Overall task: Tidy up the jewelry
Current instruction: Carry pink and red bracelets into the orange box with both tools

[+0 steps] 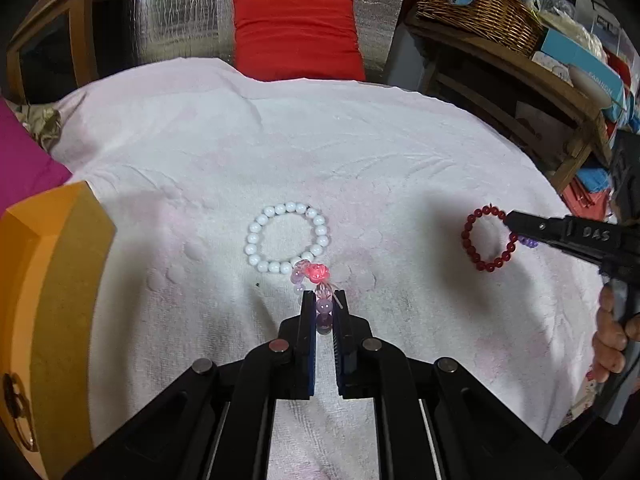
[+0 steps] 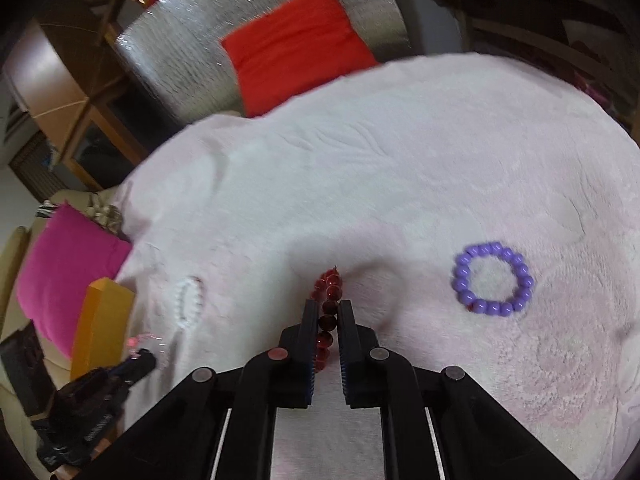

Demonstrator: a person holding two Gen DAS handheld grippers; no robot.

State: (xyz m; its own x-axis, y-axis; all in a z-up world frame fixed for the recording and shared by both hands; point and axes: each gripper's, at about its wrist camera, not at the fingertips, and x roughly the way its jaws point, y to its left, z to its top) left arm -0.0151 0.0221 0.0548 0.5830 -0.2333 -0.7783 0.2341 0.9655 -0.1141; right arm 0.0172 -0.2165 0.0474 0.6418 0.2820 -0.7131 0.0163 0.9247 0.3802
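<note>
My left gripper [image 1: 324,300] pinches the pink-and-purple bracelet [image 1: 316,280], which touches the white bracelet [image 1: 286,238] on the towel [image 1: 400,152]. My right gripper [image 2: 329,308] pinches the red bracelet [image 2: 328,312] above the towel; the purple bracelet [image 2: 493,278] lies well apart, right.

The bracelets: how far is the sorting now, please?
Nothing looks stored yet; the orange box shows no jewelry in view. In hand: the left tongs are shut on the pink-purple bracelet, and the right tongs are shut on the red bracelet. Left: the white bracelet and the purple bracelet lie loose on the white towel.
</note>
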